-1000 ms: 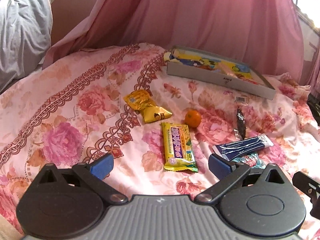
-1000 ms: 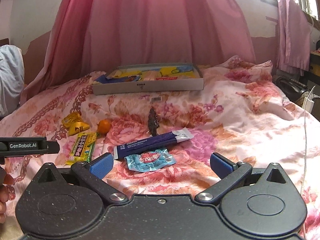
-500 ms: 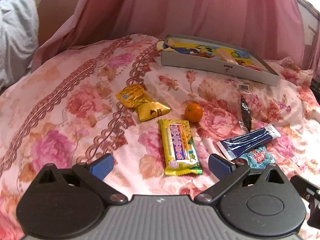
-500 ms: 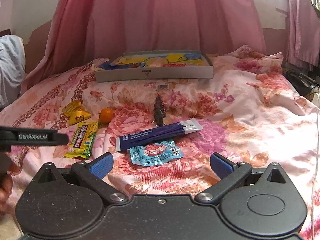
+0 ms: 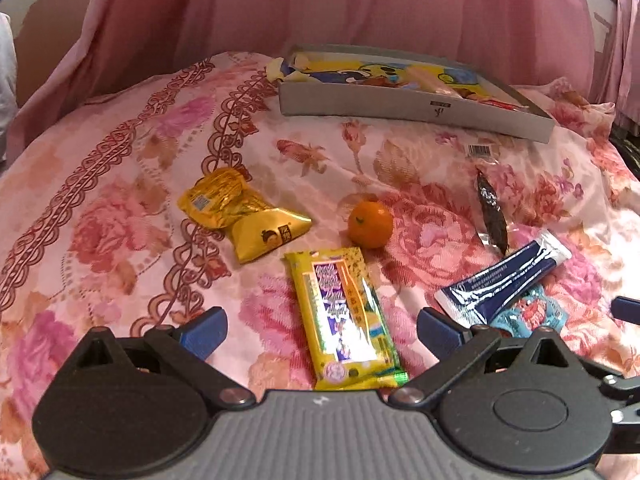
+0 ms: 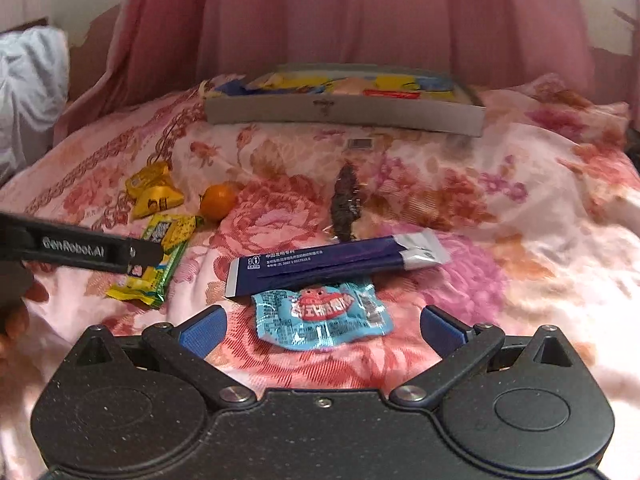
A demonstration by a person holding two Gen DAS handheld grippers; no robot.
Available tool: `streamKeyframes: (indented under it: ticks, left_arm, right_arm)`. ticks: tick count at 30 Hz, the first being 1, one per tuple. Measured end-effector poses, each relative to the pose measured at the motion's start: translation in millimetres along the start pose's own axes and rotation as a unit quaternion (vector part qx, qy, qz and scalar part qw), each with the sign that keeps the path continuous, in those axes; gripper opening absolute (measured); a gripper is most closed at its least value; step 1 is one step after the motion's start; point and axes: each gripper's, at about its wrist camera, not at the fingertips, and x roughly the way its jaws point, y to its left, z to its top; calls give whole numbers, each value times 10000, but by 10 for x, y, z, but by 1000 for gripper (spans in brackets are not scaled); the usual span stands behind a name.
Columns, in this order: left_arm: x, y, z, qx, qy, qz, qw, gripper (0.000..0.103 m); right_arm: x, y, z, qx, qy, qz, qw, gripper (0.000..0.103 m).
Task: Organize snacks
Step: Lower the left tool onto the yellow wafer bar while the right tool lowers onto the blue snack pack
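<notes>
Snacks lie scattered on a floral bedspread. My left gripper is open, its blue fingers either side of the near end of a long yellow bar packet. Beyond it lie a gold pouch and a small orange. My right gripper is open just short of a light blue packet, which touches a dark blue sachet. A dark brown snack in clear wrap lies farther off. A shallow grey box holding several snacks sits at the back.
Pink curtains hang behind the bed. A white pillow is at the far left. The left gripper's black body crosses the left edge of the right wrist view, with a hand below it. Bare bedspread spreads to the right.
Both grippers have moved forward and lower toward the snacks: the yellow bar now lies between the left fingers, and the light blue packet is nearer the right fingers. Nothing was picked up.
</notes>
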Motion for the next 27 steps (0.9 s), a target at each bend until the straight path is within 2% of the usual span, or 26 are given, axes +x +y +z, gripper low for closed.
streamKeyframes:
  ticks: [3,9,13,21,27]
  left_arm:
    - [51,13,31,-11,-19,-61,10000,102]
    - [216,23,57,-26,130,-135,9998,102]
    - [328,51,50,-117,257,-69,9996,102]
    - [418,31,34,3,215,72,9997,102]
    - [394,62,18,-159,68,48,9998,95]
  right_arm:
    - [170,-9,44,-152,87,129,9998,102]
    - [439,-64,63,0,316,252,9992,102]
    - [548,-70,56,38,436,256,9987,102]
    - [677,-107,66,235,464,244,9983,102]
    - [660,-52,58,182,465,228,9985,92]
